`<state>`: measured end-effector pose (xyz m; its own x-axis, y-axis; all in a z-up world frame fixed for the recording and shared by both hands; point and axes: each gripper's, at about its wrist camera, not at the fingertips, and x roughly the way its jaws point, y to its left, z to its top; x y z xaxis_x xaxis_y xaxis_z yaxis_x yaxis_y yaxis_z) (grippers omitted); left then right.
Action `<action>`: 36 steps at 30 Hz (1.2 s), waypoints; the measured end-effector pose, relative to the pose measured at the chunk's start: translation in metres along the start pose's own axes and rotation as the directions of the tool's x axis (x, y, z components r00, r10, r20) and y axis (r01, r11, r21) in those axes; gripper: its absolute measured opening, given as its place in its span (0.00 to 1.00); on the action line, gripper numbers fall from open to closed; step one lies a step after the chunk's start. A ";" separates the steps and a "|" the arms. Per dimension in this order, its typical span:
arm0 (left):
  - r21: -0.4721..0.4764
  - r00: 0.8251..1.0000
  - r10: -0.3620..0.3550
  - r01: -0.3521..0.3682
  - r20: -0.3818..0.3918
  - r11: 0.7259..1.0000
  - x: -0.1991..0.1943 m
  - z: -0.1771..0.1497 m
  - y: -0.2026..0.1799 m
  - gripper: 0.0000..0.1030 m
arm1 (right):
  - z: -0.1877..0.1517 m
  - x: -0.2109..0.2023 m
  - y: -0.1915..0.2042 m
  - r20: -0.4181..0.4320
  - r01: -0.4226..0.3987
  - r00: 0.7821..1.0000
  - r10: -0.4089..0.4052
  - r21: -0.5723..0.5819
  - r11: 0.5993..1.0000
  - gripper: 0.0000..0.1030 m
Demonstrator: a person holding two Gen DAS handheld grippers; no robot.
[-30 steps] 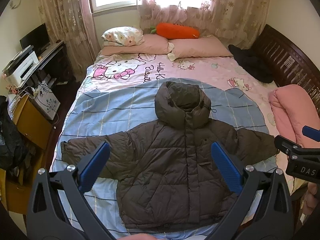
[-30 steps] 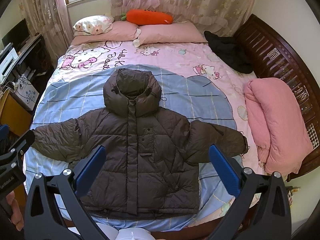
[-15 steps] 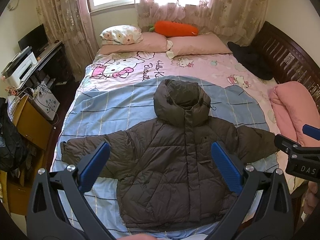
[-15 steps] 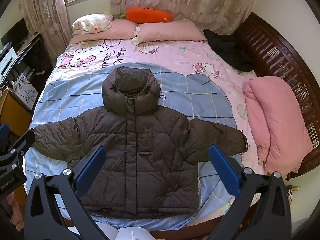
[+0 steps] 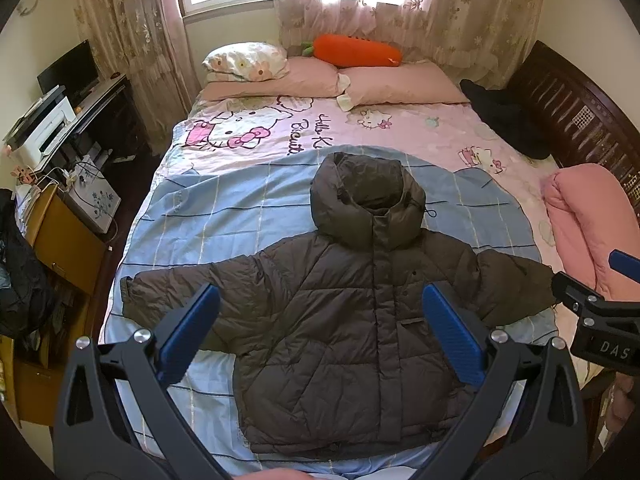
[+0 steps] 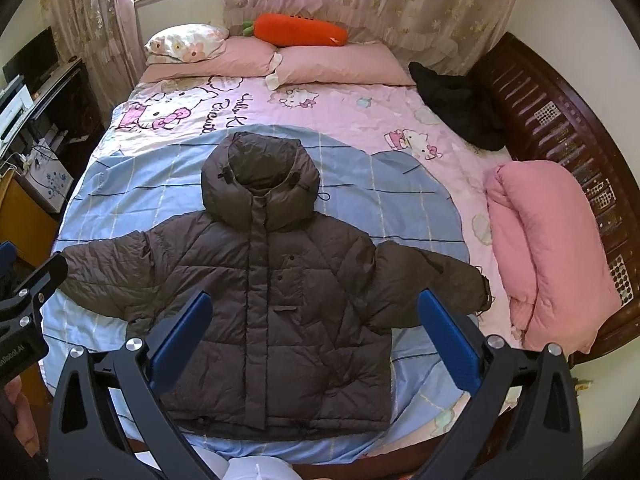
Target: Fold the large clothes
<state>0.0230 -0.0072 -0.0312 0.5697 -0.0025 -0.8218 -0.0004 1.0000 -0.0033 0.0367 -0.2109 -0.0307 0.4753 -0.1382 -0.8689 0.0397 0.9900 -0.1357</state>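
Ahead of and below both my tools, the dark brown hooded puffer jacket (image 5: 352, 320) lies front-up and zipped on the blue checked sheet (image 5: 224, 216) of the bed, hood pointing away from me, hem nearest me, both sleeves spread out sideways. My left gripper (image 5: 320, 332) hangs above it with its 2 blue pads spread wide and nothing between them; my right gripper (image 6: 316, 336) is likewise splayed and empty, hovering over the lower front. Neither touches the fabric. I judge the jacket to be bulky but light, soft and springy: the quilted filling will compress under the pads and puff back, so a folded flap may not stay flat unless pressed down. The shell looks smooth and probably slippery, so a shallow pinch on a quilted panel could slide off. Better holds, I think, are the firmer edges: the left cuff (image 5: 128, 286) out beyond my left pad, and the right cuff (image 6: 482, 288) just past my right pad, each a thinner, gathered rim the jaws can close over. The hem (image 6: 280, 430) close under me and the shoulder seams would serve next. A rolled pink quilt (image 6: 552, 248) lies off to my right, apart from the sleeve, and a black garment (image 6: 460, 108) sits farther away on the right.
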 end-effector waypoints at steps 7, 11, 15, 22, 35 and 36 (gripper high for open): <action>-0.058 0.999 0.052 -0.052 0.004 0.997 0.006 0.004 0.008 0.98 | -0.009 -0.030 -0.021 0.219 -0.159 0.970 0.109 0.226 0.961 0.99; -0.163 0.982 0.171 -0.183 -0.083 0.969 0.028 -0.002 0.027 0.98 | -0.038 -0.047 0.000 0.252 -0.208 0.955 0.156 0.195 0.958 0.99; -0.240 0.984 -0.068 0.027 -0.167 0.970 0.056 -0.025 0.049 0.98 | -0.064 -0.051 0.026 0.138 -0.214 0.971 0.196 0.129 0.968 0.99; 0.020 0.993 0.005 -0.003 -0.119 1.000 0.063 -0.031 0.043 0.98 | -0.087 -0.049 0.044 -0.064 -0.231 0.968 0.241 0.125 0.965 0.99; -0.209 0.977 0.053 -0.097 -0.205 0.973 0.184 0.046 0.075 0.98 | 0.031 0.066 -0.027 -0.049 -0.061 0.995 0.081 0.328 0.943 0.99; -0.186 0.969 0.097 -0.141 -0.229 0.972 0.205 0.052 0.072 0.98 | 0.049 0.080 -0.029 -0.029 -0.055 0.997 0.066 0.296 0.954 0.99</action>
<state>0.1827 0.0649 -0.1698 0.3639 0.0940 -0.9267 -0.2336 0.9723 0.0069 0.1168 -0.2494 -0.0724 0.4513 -0.0731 -0.8894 0.2723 0.9604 0.0592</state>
